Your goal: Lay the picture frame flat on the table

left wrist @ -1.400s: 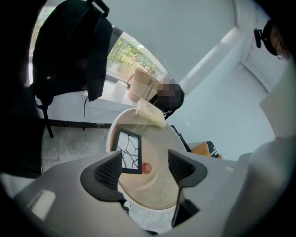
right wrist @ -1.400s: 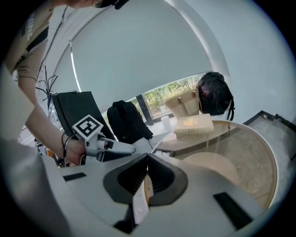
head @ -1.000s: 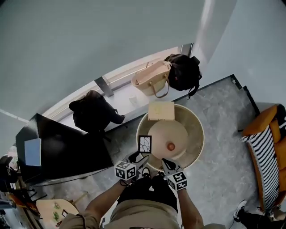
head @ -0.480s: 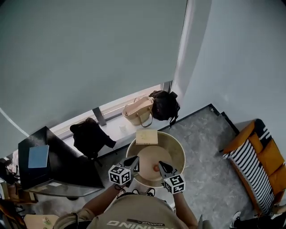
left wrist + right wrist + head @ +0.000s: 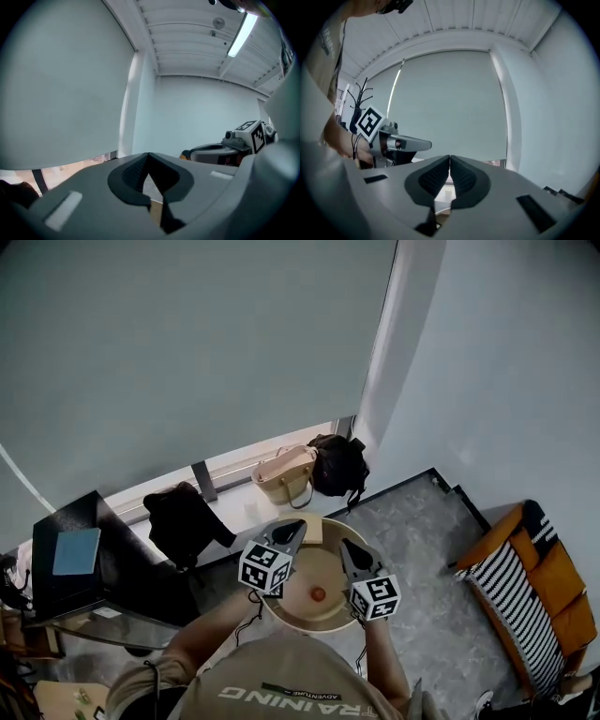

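In the head view both grippers are held up over the round beige table (image 5: 328, 615), tilted away from it. My left gripper (image 5: 291, 524) is shut with nothing between its jaws; in its own view the left gripper (image 5: 148, 154) points at a bare wall and the ceiling. My right gripper (image 5: 345, 545) is shut and empty too, and the right gripper (image 5: 450, 157) faces a grey roller blind. No picture frame shows in any view; the left gripper covers the table's left side. A small orange thing (image 5: 318, 593) lies on the table.
A beige box (image 5: 314, 519) sits at the table's far edge. On the window ledge are a tan handbag (image 5: 284, 475), a black bag (image 5: 337, 465) and a black backpack (image 5: 183, 517). A dark desk (image 5: 66, 592) stands left, an orange striped chair (image 5: 534, 582) right.
Both grippers have risen from the table's near edge and the head view has tipped up. The left jaws have closed. The frame that stood at the table's left edge has gone from sight.
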Tool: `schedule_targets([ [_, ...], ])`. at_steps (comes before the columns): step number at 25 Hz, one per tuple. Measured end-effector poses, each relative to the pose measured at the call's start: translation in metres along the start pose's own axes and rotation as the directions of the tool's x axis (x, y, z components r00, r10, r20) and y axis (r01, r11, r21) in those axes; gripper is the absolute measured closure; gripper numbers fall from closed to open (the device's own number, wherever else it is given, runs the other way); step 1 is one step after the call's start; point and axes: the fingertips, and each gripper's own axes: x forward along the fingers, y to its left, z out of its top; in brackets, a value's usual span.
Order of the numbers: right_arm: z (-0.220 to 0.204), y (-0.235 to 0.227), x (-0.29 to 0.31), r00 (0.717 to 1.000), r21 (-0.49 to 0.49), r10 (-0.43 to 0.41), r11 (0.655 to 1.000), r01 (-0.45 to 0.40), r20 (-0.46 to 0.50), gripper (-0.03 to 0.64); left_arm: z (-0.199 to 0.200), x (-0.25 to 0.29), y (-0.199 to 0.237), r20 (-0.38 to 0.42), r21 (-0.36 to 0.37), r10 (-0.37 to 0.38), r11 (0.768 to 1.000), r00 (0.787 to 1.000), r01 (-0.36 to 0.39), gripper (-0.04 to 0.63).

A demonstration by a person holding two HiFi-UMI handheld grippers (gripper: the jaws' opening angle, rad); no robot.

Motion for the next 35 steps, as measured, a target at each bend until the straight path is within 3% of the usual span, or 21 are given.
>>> schedule_targets([
  [6, 0.025, -0.015, -0.008, 0.996, -0.002, -0.053, 0.999, 0.053, 0.067, 0.611, -0.003, -0.006, 0.011, -0.013, -0.012, 0.017, 1.000, 1.000, -0.017, 0.588],
  [10, 0.032, -0.022, -0.012, 0.991, -0.002, -0.084, 0.996, 0.085, 0.099, 0.611, -0.002, -0.010, 0.027, -0.008, -0.060, 0.038, 0.997, 0.999, -0.038, 0.588],
  [13, 0.029, -0.023, -0.010, 0.992, -0.010, -0.088, 0.996, 0.090, 0.093, 0.611, 0.003, -0.009, 0.032, 0.006, -0.046, 0.048, 0.998, 0.999, -0.047, 0.588],
  [19, 0.024, -0.024, 0.000, 0.996, -0.047, -0.069, 0.996, 0.072, 0.057, 0.611, 0.011, -0.004, 0.028, 0.038, -0.021, 0.059, 0.998, 0.998, -0.058, 0.588],
  [27, 0.017, -0.043, 0.011, 0.998, -0.010, -0.049, 0.999, 0.050, 0.037, 0.611, 0.000, 0.007, 0.030, 0.016, -0.026, 0.077, 0.997, 0.997, -0.076, 0.589],
  [35, 0.011, -0.057, 0.032, 1.000, -0.037, -0.006, 0.999, 0.007, 0.026, 0.611, -0.014, 0.025, 0.037, -0.016, -0.034, 0.085, 0.996, 0.996, -0.086, 0.589],
])
